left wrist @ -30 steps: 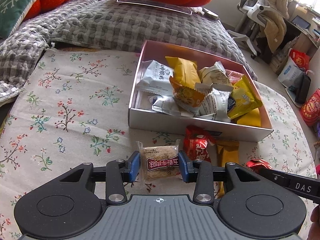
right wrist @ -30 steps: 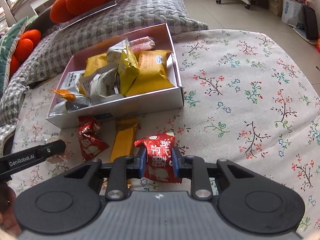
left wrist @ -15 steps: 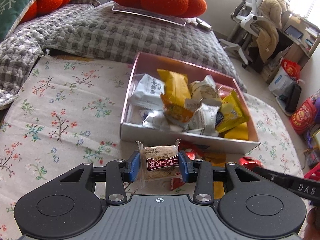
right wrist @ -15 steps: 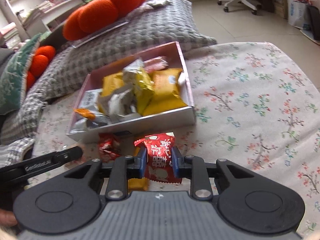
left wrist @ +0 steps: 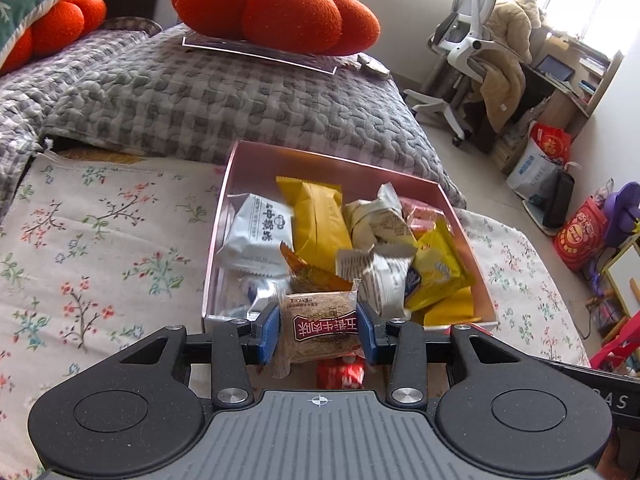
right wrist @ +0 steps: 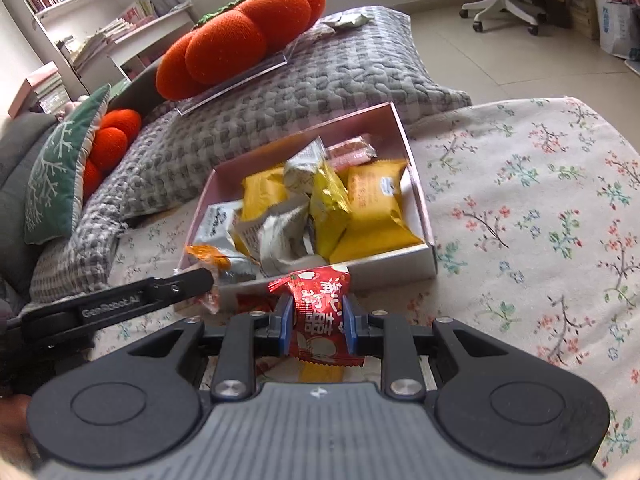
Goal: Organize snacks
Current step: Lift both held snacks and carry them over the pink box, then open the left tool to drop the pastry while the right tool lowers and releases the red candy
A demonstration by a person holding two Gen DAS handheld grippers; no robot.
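My left gripper (left wrist: 318, 330) is shut on a clear-wrapped brown snack with a dark red label (left wrist: 322, 328), lifted at the near wall of the pink box (left wrist: 236, 168). That box holds several yellow, white and orange packets. My right gripper (right wrist: 316, 326) is shut on a shiny red snack packet (right wrist: 316, 304), raised just before the box's near wall (right wrist: 392, 270). The left gripper's fingers (right wrist: 176, 286) show at the left of the right wrist view. A red packet (left wrist: 340, 372) and a yellow packet (right wrist: 320, 372) lie on the cloth below.
The box stands on a floral cloth (left wrist: 92, 248). Behind it lies a grey quilted cushion (left wrist: 224, 96) with an orange pumpkin pillow (left wrist: 276, 10) on a clear tray. An office chair (left wrist: 468, 44) and bags (left wrist: 580, 232) stand at the right.
Both grippers rose with their snacks and tilted up, closing in on the box's near wall. The loose packets on the cloth dropped below the fingers.
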